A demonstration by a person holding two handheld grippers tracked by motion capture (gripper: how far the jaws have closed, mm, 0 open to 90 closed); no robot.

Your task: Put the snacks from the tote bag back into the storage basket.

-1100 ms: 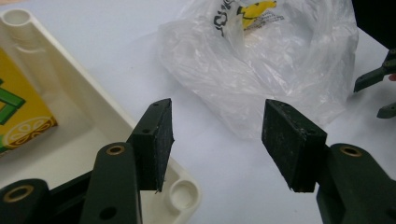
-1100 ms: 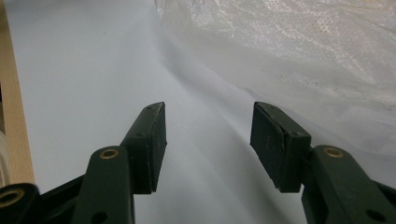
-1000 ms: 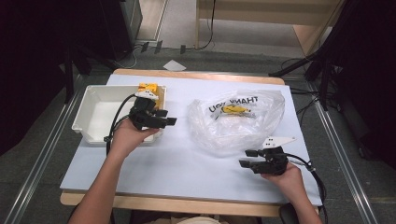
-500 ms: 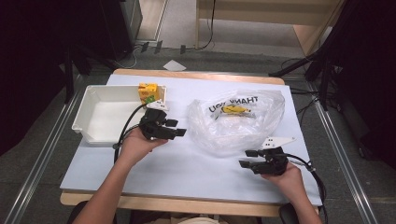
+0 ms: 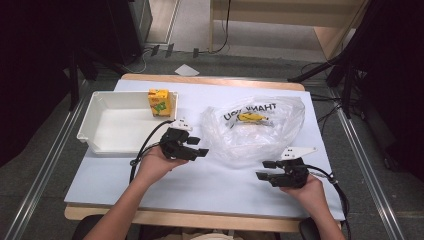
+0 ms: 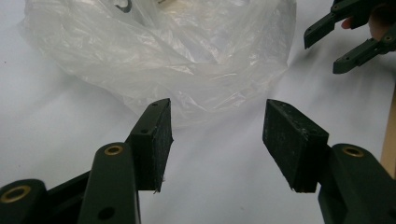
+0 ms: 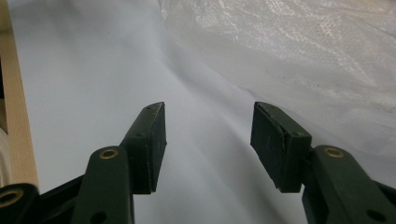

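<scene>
left tongs [image 5: 199, 146] moved from tray [image 5: 95, 117] toward bag [image 5: 252, 132]

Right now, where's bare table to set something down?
Free: the near strip of table between the left gripper and right gripper; the far strip behind the plastic bag. Inside the white bin is bare except the juice carton in its far corner. Crowded: around the bag.

The left gripper [image 6: 217, 140] stands wide open and empty, low over the pale worktop [image 6: 56, 140]; a crumpled clear plastic bag [image 6: 163, 51] fills the upper frame, the other gripper [image 6: 343, 39] upper right.
</scene>
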